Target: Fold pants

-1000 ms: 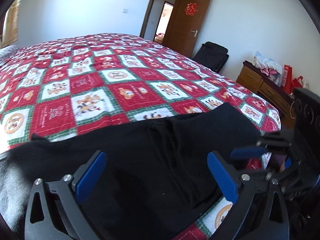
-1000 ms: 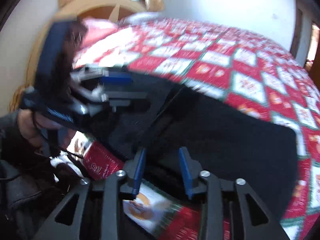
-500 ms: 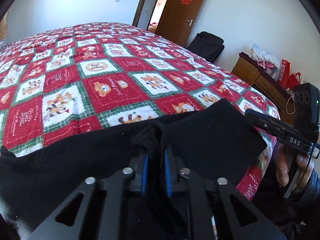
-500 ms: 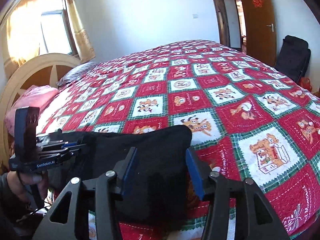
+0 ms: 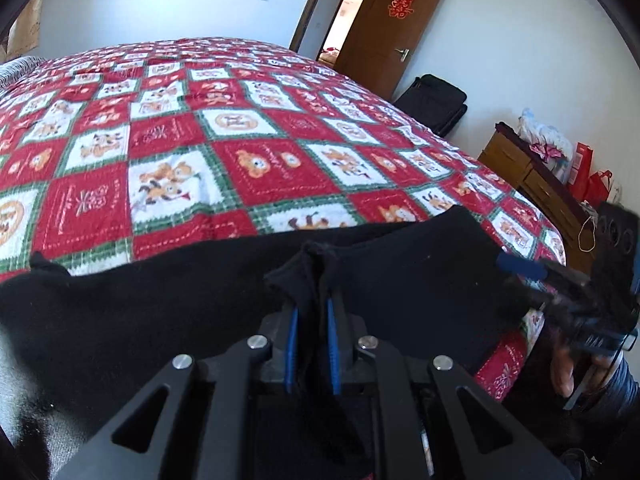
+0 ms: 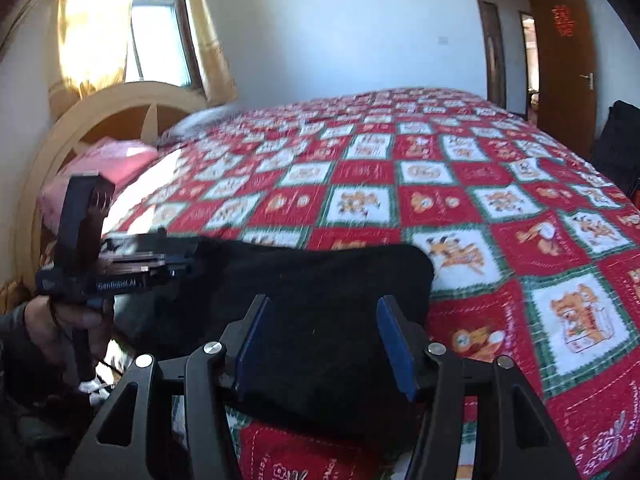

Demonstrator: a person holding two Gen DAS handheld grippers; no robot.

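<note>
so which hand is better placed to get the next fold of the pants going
Left, probably. The left gripper is already shut on a bunched ridge of the black pants, so it could lift and carry fabric over. The right gripper is open around the pants' end on the quilt, gripping nothing yet.

White walls, an open brown door [image 5: 384,28], a sunlit curtained window [image 6: 160,40], a wooden dresser [image 5: 532,184], and a bed under a red checked quilt [image 5: 240,120].

Beyond the black pants [image 5: 180,312] the quilted bed [image 5: 248,152] runs open toward the far wall, while a curved headboard [image 6: 120,116] closes its one end and a wooden dresser [image 5: 532,184] and dark suitcase [image 5: 436,102] line the far side.
</note>
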